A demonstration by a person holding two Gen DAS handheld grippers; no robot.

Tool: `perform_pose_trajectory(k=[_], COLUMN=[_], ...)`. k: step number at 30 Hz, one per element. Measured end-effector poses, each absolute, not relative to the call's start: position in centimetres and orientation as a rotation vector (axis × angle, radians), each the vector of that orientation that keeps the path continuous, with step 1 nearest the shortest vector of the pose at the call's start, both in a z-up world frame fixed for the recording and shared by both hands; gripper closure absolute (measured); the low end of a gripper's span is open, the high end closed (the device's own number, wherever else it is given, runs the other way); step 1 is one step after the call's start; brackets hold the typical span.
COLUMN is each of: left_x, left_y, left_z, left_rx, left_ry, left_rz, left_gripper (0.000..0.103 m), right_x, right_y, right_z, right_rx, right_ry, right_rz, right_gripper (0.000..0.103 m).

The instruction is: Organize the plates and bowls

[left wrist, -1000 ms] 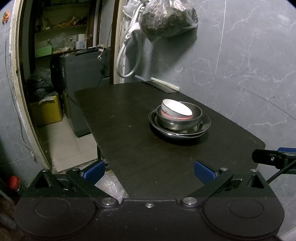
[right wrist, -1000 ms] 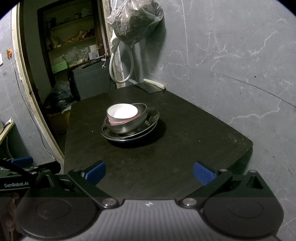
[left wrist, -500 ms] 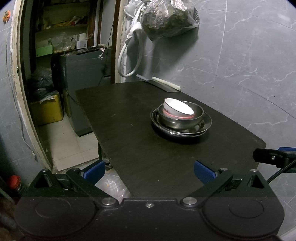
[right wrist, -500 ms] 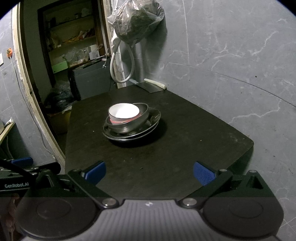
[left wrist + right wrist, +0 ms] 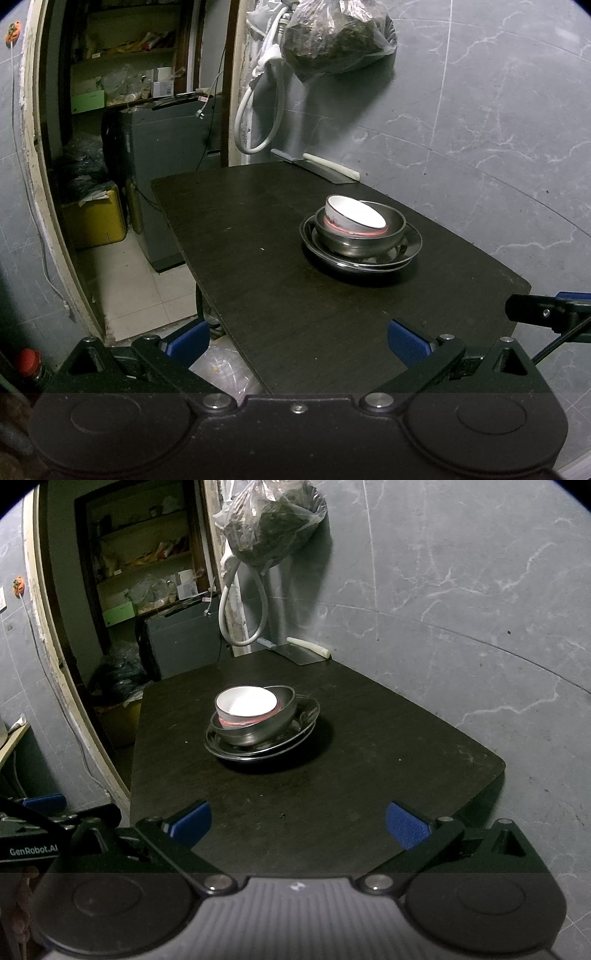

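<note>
A stack stands on the dark table (image 5: 280,295) (image 5: 388,738). A white bowl (image 5: 354,218) (image 5: 245,705) with a red band sits tilted inside a steel bowl (image 5: 364,240) (image 5: 266,725), and that rests on steel plates (image 5: 410,251) (image 5: 295,734). My left gripper (image 5: 297,338) hangs open over the table's near left edge, well short of the stack, with nothing between its blue pads. My right gripper (image 5: 297,821) is open too, above the near edge, with the stack ahead and a little left. Its finger also shows at the right of the left wrist view.
A cleaver (image 5: 314,170) (image 5: 299,653) with a pale handle lies at the table's far end by the grey wall. A full plastic bag (image 5: 332,37) (image 5: 273,524) and a white hose (image 5: 258,110) hang above it. A doorway at the left opens on shelves and a yellow container (image 5: 96,218).
Both views have shifted slightly; the stack sits a little to the right in each frame. Both grippers stay open and the dishes have not moved.
</note>
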State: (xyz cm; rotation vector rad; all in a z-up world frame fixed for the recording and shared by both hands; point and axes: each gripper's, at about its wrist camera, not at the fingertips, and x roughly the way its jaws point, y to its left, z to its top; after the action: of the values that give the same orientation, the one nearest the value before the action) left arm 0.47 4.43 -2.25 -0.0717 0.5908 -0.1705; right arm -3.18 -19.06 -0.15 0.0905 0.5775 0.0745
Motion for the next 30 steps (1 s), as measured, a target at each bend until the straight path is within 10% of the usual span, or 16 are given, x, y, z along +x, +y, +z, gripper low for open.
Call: perform_pose_trajectory(k=[30], left_x=[0.49], left_y=[4.31], left_z=[-2.45], left_rx=[-0.050], left_ry=[0.615], left_rz=[-0.156], left_gripper=[0.001], right_x=[-3.52], right_y=[-19.30], right_z=[-0.19], right_rx=[0.101], right_ry=[0.574], right_rz=[0.066], right_gripper=[0.000])
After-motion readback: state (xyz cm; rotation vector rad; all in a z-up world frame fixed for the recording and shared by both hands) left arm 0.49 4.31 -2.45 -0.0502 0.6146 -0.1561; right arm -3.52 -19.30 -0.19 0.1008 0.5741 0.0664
